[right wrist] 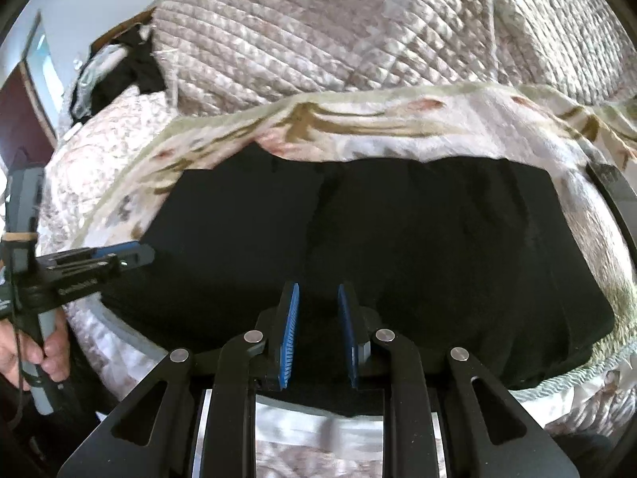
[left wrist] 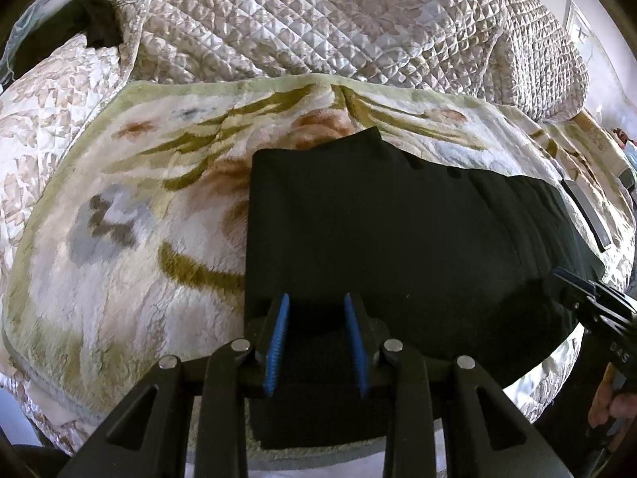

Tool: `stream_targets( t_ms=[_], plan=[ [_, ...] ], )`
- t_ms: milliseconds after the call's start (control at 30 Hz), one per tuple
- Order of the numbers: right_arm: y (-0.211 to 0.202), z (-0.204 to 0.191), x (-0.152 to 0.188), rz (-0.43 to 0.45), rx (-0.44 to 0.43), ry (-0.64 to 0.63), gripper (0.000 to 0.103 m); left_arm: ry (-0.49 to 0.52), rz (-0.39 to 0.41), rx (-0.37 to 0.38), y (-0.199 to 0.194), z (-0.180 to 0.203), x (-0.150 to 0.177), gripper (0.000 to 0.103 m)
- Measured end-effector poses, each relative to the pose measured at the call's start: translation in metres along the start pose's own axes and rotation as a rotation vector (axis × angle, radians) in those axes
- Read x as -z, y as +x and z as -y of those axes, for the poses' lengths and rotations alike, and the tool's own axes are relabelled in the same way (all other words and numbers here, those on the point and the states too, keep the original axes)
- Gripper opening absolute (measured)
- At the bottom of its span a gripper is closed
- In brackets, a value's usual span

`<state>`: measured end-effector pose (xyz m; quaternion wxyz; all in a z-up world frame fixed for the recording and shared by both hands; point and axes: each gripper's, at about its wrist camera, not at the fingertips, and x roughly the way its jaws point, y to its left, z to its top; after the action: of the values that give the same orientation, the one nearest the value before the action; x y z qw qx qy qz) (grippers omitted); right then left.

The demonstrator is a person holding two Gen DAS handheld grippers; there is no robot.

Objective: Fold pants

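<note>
Black pants (left wrist: 398,239) (right wrist: 398,239) lie folded into a flat rectangle on a floral fleece blanket (left wrist: 119,239) (right wrist: 398,127) spread over a bed. My left gripper (left wrist: 316,298) (right wrist: 139,255) hovers over the pants' near left corner. Its blue pads stand apart, with the cloth lying flat beneath them and nothing pinched. My right gripper (right wrist: 318,286) (left wrist: 557,277) is at the near edge toward the pants' right end. Its pads are also a little apart and no fabric is lifted between them. A person's hand (right wrist: 47,354) holds the left gripper's handle.
A quilted bedspread (left wrist: 318,20) (right wrist: 358,40) is heaped behind the blanket. A dark garment pile (left wrist: 95,28) (right wrist: 131,67) sits at the far left. A flat grey object (left wrist: 589,215) (right wrist: 613,191) lies right of the pants. The bed's front edge runs just below both grippers.
</note>
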<state>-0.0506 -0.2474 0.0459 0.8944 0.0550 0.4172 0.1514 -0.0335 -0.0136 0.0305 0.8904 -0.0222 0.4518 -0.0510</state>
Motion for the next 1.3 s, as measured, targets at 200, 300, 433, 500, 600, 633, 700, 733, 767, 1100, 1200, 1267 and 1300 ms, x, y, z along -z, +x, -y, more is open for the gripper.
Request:
stream_targets(
  t_ms=[200,300,433,500,600,633,700,733,767,1100,1200,1267,1300],
  plan=[
    [-0.010,0.039,-0.003,0.027,0.037,0.078,0.020,0.009,-0.004,0.011,0.001,0.006,-0.004,0.031],
    [-0.019,0.053,-0.007,0.047,0.093,0.099,0.021,0.014,-0.002,0.023,0.001,0.012,-0.006,0.031],
    [-0.029,0.085,-0.005,0.052,0.174,0.173,0.032,0.029,-0.003,0.046,0.000,0.019,-0.005,0.031],
    [-0.034,0.098,-0.002,0.055,0.199,0.212,0.049,0.042,-0.012,0.064,0.003,0.024,-0.001,0.036],
    [-0.049,0.114,0.004,0.088,0.206,0.285,0.049,0.060,0.003,0.060,0.001,0.030,0.006,0.041],
    [-0.055,0.118,0.007,0.096,0.198,0.310,0.049,0.059,0.002,0.066,0.000,0.031,0.007,0.041],
    [-0.063,0.123,0.015,0.104,0.180,0.365,0.050,0.059,0.003,0.068,-0.001,0.032,0.009,0.042],
    [-0.065,0.125,0.018,0.101,0.167,0.387,0.050,0.061,0.003,0.066,-0.001,0.033,0.009,0.042],
    [-0.066,0.126,0.024,0.093,0.146,0.418,0.050,0.062,0.003,0.065,-0.001,0.033,0.009,0.042],
    [-0.041,0.138,0.043,0.029,-0.060,0.617,0.061,0.058,0.000,0.069,-0.001,0.033,0.010,0.043],
    [-0.045,0.142,0.039,0.070,-0.063,0.659,0.062,0.061,0.001,0.065,-0.001,0.033,0.010,0.043],
    [-0.054,0.141,0.038,0.129,-0.062,0.675,0.062,0.060,0.001,0.066,-0.001,0.032,0.010,0.043],
    [-0.059,0.140,0.037,0.164,-0.066,0.673,0.062,0.058,0.001,0.067,-0.001,0.032,0.010,0.043]
  ],
)
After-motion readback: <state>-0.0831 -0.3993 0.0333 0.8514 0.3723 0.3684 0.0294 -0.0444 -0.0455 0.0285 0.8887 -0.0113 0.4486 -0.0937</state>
